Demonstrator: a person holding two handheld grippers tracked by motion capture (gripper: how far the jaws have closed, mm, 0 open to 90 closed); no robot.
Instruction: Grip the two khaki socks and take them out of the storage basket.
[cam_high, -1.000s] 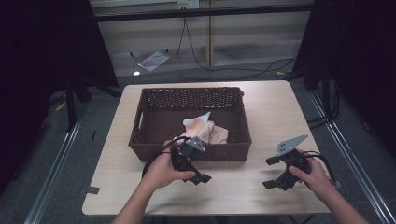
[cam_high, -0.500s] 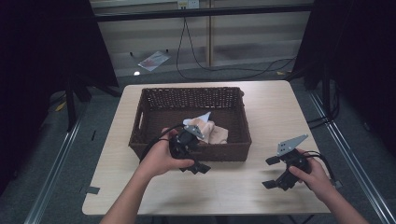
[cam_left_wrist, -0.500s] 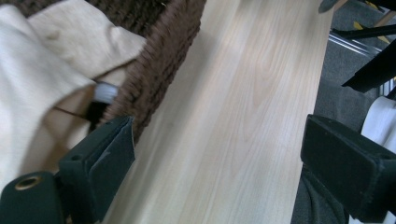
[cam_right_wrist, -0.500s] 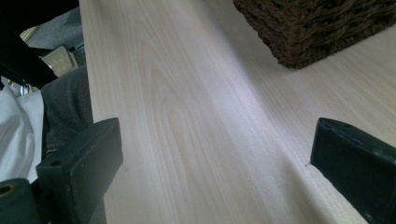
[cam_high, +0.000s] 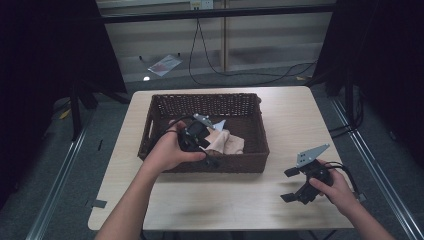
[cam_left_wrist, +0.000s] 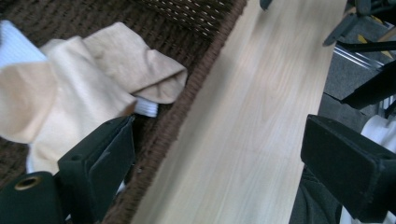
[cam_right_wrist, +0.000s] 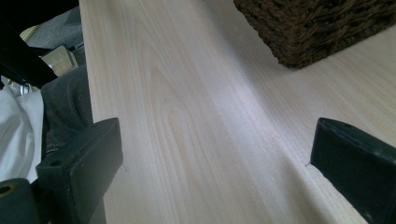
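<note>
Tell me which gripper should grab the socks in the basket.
Left. The left gripper hangs open over the basket rim beside the socks; the right gripper sits open on the table, outside the basket.

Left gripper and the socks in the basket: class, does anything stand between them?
Partly. The left gripper is open astride the basket's near wall: one jaw is inside beside the socks, the other over the table. Nothing else intervenes.

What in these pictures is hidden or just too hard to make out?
- High view: the left hand and left hand-held gripper cover part of the beige cloth in the basket.
- Left gripper view: the cloth is cut off by the left edge.
- High view: floor litter too small to identify.
</note>
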